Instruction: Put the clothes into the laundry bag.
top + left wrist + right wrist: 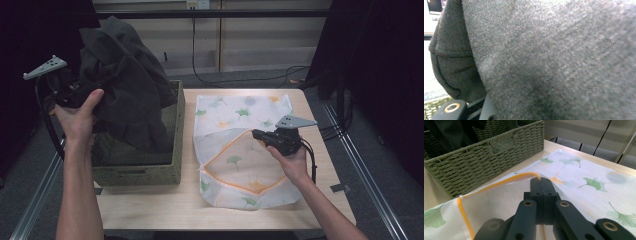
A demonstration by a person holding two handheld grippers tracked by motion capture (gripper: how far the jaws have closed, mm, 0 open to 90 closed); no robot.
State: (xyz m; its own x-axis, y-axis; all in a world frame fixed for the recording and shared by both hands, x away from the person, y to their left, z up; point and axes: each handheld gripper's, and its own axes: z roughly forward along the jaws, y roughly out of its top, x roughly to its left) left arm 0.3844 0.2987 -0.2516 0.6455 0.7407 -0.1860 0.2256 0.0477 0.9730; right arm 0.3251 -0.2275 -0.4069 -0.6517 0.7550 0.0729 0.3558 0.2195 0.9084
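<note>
Looking down from the high view, I see my left gripper [75, 92] raised above the left edge of the woven basket [175, 145], its jaws buried in a dark garment [125, 85]. The cloth hangs from it in a big bunch, with its lower folds draping down into the basket. In the left gripper view the grey knit of the garment [554, 60] presses right up against the camera, so the jaw tips are hidden, but the cloth hanging from the claw tells me it is clamped on the fabric.

My right gripper [541, 182] has its jaws pressed fully together, pinching the orange-trimmed edge of the laundry bag [584, 177], a white mesh one printed with green leaves. That edge is lifted a little off the table [150, 205], holding the bag's mouth open. In the high view the right gripper [260, 134] sits over the middle of the laundry bag [240, 115], which lies flat just beside the basket, on its right.
</note>
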